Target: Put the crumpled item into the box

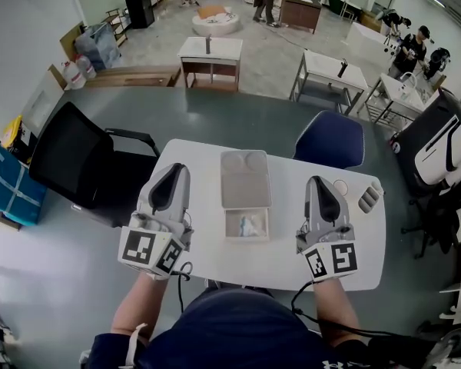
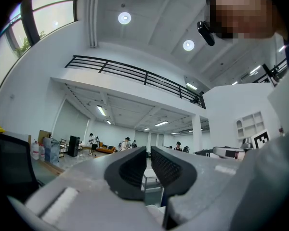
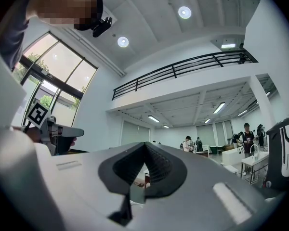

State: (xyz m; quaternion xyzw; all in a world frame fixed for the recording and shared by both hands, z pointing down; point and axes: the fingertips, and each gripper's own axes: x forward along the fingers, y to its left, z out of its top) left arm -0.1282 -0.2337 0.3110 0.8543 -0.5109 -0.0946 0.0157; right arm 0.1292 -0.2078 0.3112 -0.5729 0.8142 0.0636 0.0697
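Both empty: left hand-held gripper [image 2: 148, 150] with ribbed pads [image 2: 134, 170] barely apart, right hand-held gripper [image 3: 145, 146] closed; crumpled item [image 1: 250, 224] inside rectangular box [image 1: 229, 226].

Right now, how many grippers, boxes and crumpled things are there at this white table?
Grippers: 2 (left gripper, right gripper)
Box: 1, open
Crumpled item: 1, lying inside the box
Total: 4
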